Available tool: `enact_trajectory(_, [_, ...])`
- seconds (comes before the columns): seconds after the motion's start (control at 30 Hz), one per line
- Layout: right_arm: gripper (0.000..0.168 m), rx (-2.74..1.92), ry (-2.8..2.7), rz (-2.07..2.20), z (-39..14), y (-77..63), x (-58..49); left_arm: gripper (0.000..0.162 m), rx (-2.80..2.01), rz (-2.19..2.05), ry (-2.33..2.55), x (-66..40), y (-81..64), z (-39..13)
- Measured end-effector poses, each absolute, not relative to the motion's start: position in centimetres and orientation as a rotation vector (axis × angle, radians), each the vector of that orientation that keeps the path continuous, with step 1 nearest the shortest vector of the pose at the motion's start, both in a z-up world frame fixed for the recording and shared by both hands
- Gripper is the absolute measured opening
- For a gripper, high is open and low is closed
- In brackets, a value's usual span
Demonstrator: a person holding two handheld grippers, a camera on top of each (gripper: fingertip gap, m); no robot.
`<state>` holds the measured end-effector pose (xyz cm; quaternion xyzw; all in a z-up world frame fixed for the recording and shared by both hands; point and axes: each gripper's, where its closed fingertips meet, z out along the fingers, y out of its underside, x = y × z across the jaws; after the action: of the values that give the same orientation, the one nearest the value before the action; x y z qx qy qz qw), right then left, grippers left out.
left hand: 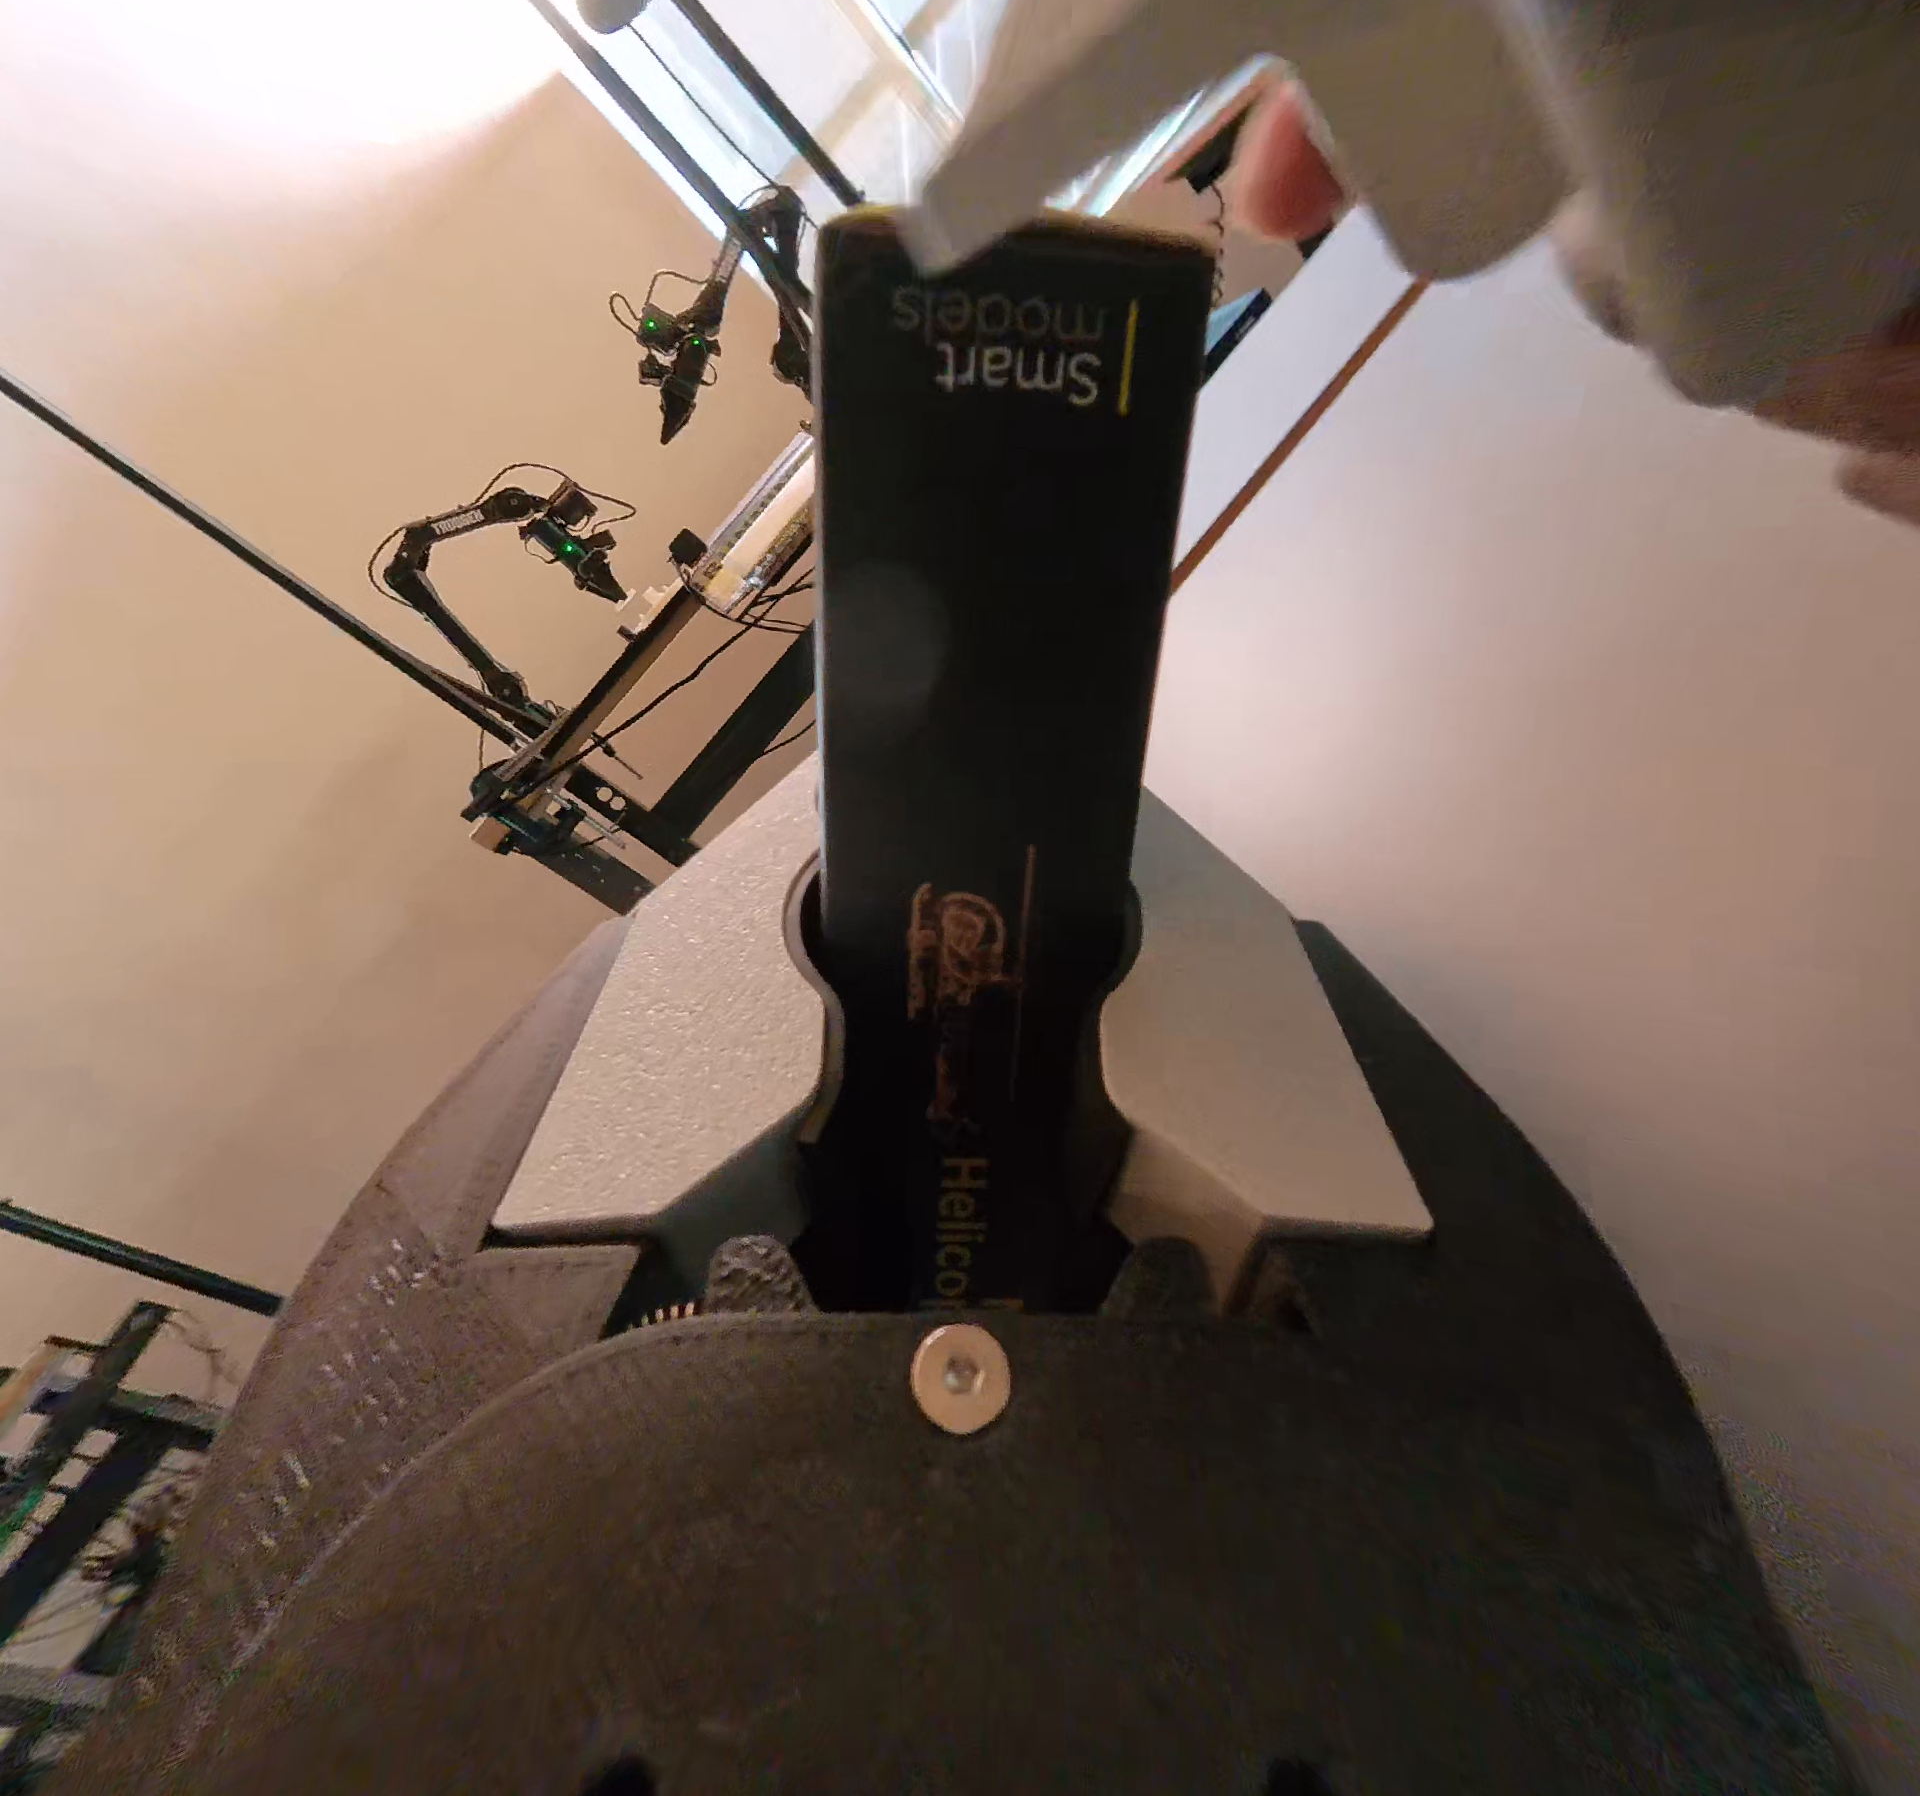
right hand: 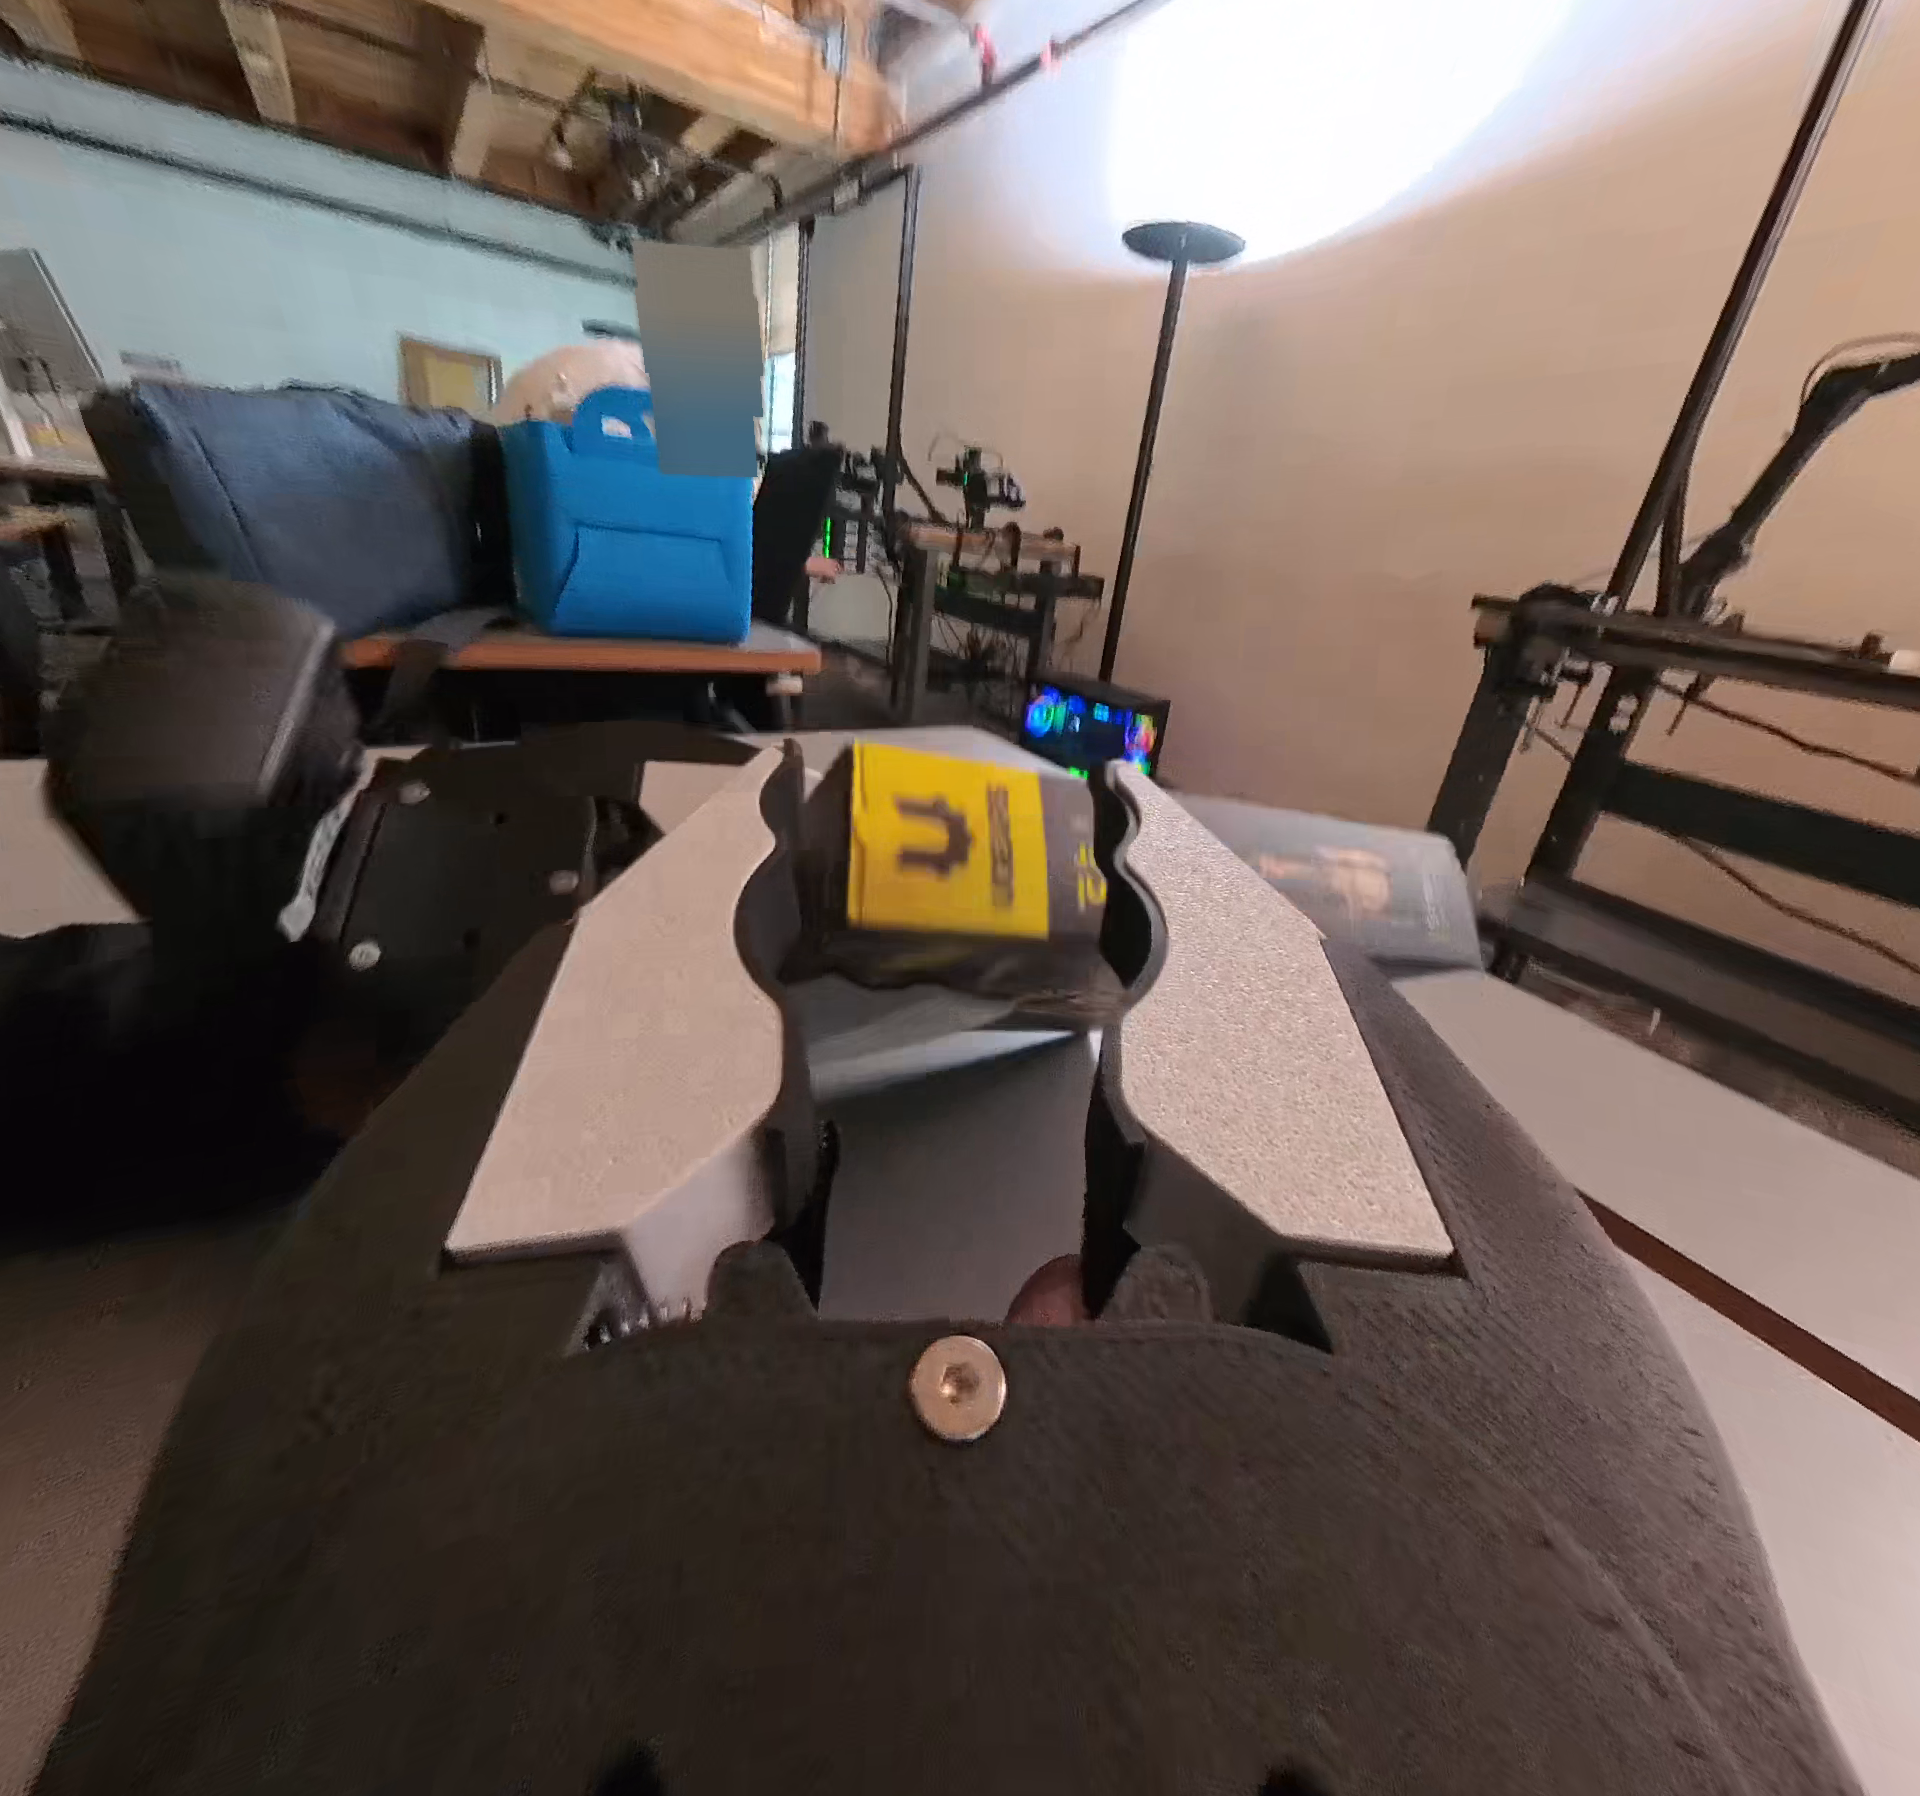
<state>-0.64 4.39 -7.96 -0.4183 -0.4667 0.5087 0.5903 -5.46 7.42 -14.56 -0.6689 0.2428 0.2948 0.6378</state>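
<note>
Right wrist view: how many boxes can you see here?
2. A yellow-and-black box sits between the fingers of the right gripper; a dark box lies on the white table farther right. Others may be hidden behind the gripper.

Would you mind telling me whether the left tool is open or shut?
Shut: the left tool has both fingers pressed against the sides of the black box.
</note>
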Motion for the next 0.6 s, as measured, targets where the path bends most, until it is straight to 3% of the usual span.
enact_trajectory(0.03, [0.053,-0.949,-1.054,1.195,-8.2,4.4,-0.3,0.040,-1.523,0.656,0.535,-5.9,7.3,-14.4])
enact_trajectory(0.13, [0.050,-0.918,-1.037,1.188,-7.8,4.4,0.1,0.040,-1.542,0.637,0.487,-7.5,7.5,-14.2])
enact_trajectory(0.37, [0.009,-0.967,-0.864,1.220,-8.4,7.5,-0.4,0.042,-1.563,0.667,0.498,-8.7,8.3,-15.3])
enact_trajectory(0.6, [0.003,-0.954,-0.903,1.112,-8.8,7.9,-0.9,0.042,-1.579,0.706,0.492,-10.2,9.5,-15.6])
